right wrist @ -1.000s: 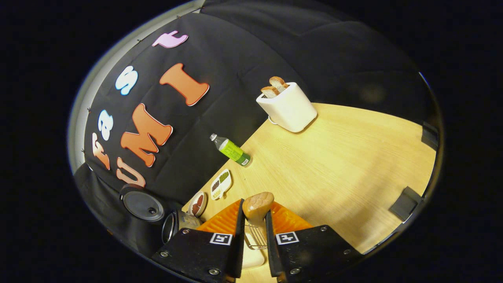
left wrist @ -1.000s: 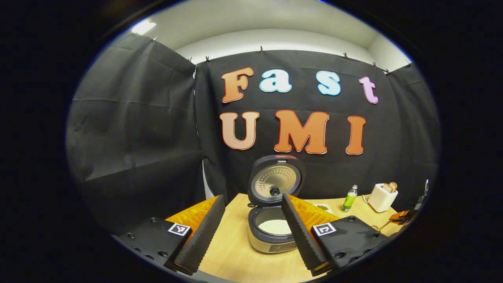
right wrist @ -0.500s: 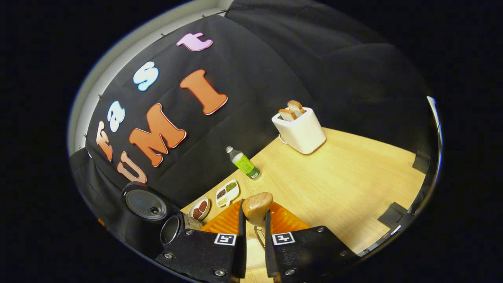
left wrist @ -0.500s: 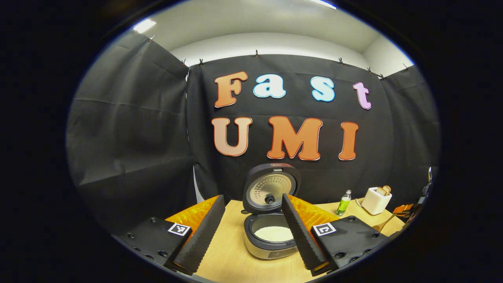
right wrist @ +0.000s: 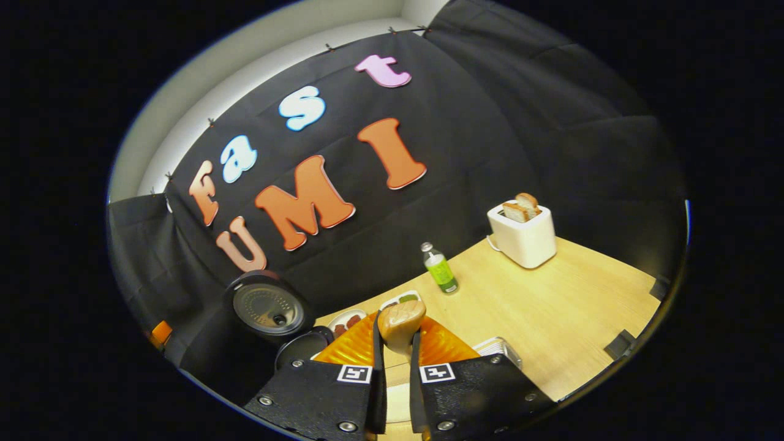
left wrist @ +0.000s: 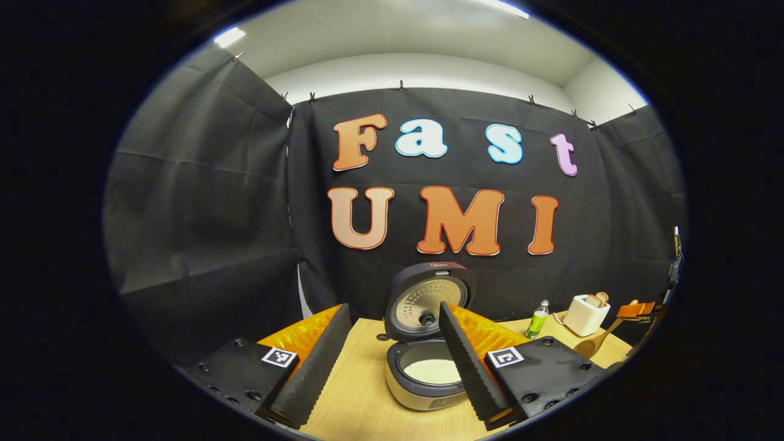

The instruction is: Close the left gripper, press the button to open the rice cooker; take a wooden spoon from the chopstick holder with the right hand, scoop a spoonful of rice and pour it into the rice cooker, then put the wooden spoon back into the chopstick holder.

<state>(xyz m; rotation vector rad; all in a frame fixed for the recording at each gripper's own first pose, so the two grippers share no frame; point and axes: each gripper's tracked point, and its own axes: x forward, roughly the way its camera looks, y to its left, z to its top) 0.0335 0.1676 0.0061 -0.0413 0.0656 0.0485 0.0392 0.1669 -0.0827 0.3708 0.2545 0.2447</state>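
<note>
At the desk's back edge, your rice cooker (left wrist: 429, 361) stands open.
Left gripper (left wrist: 392, 361) spread; right gripper (right wrist: 392, 367) pinches the wooden spoon (right wrist: 401, 321); scooping, pouring, returning remain.

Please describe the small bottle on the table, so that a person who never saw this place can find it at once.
Find the wooden table before the black cloth wall. Near its back edge, between the open rice cooker and the white toaster holding bread, stands the bottle. It is the one upright, slim, green thing with a pale cap.

Bright overhead light, fisheye-warped edges
</note>
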